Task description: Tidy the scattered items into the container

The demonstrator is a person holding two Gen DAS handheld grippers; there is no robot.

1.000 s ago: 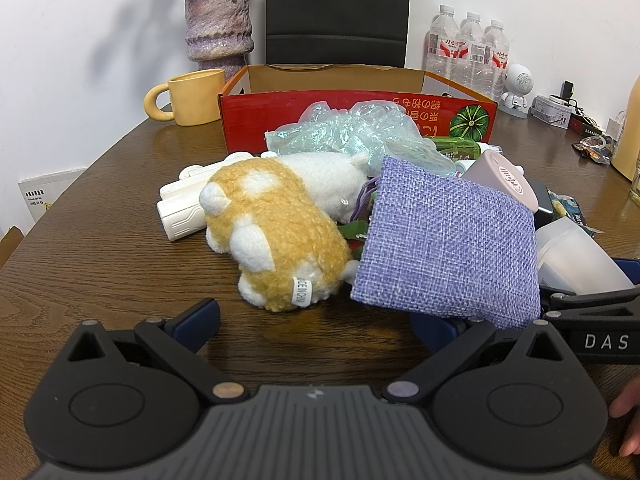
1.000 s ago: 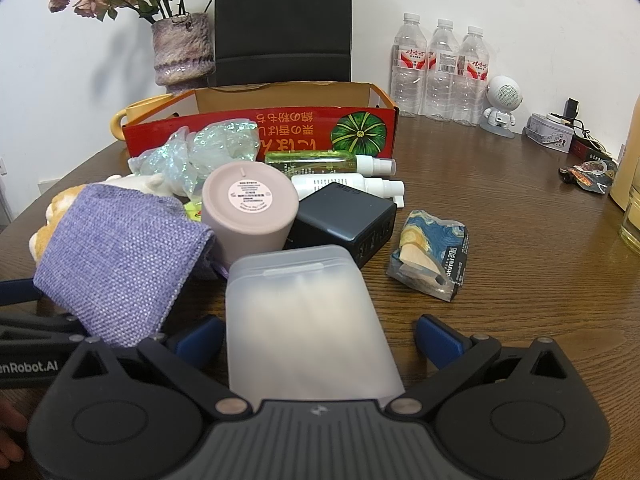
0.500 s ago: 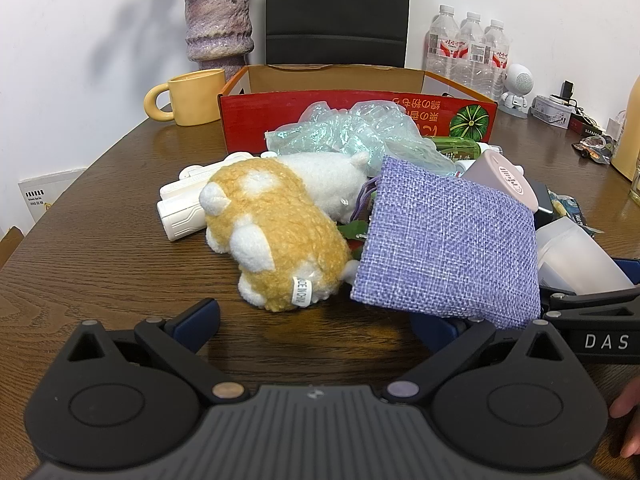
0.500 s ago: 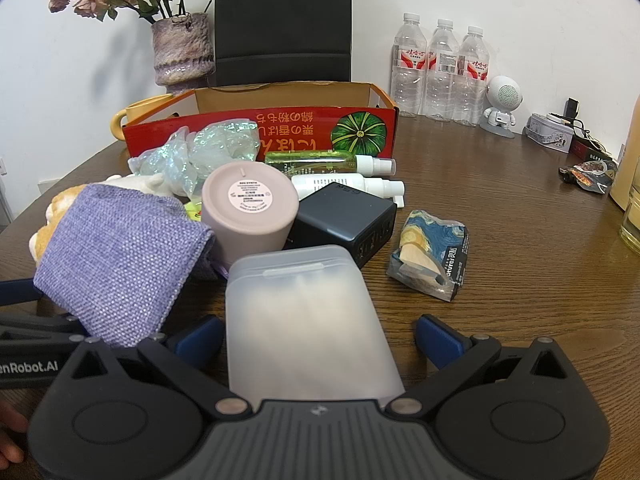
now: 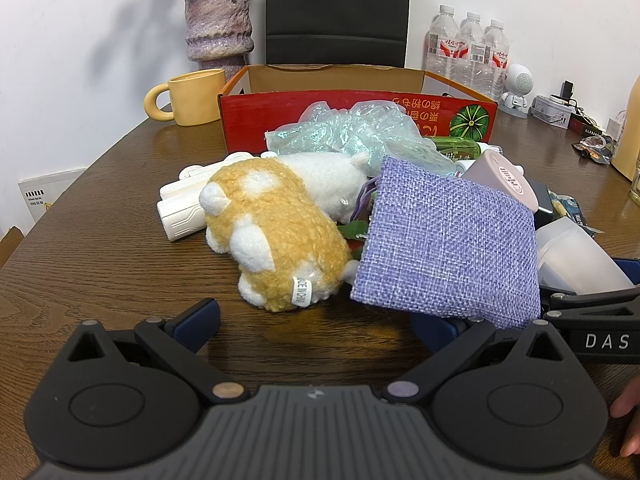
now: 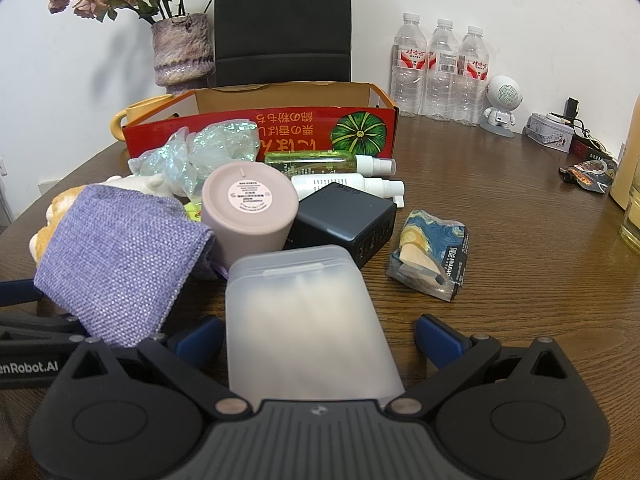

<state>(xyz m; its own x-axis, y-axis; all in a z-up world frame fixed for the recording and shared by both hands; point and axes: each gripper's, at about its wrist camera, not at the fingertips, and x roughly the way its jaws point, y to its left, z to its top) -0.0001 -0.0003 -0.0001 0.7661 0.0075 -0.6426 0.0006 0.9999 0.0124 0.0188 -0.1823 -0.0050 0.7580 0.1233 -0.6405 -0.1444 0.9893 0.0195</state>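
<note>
My table (image 6: 500, 240) is dark grained wood with a soft sheen. The pouch (image 5: 448, 248) is coarse woven cloth, the toy (image 5: 276, 232) fuzzy plush, the case (image 6: 304, 320) frosted matt plastic, the box (image 6: 260, 128) glossy printed cardboard, the bag (image 5: 352, 132) crinkly shiny film.

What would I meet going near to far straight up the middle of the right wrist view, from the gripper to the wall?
right gripper → frosted plastic case → black charger block → white spray bottle → green spray bottle → red cardboard box → black chair back.
</note>
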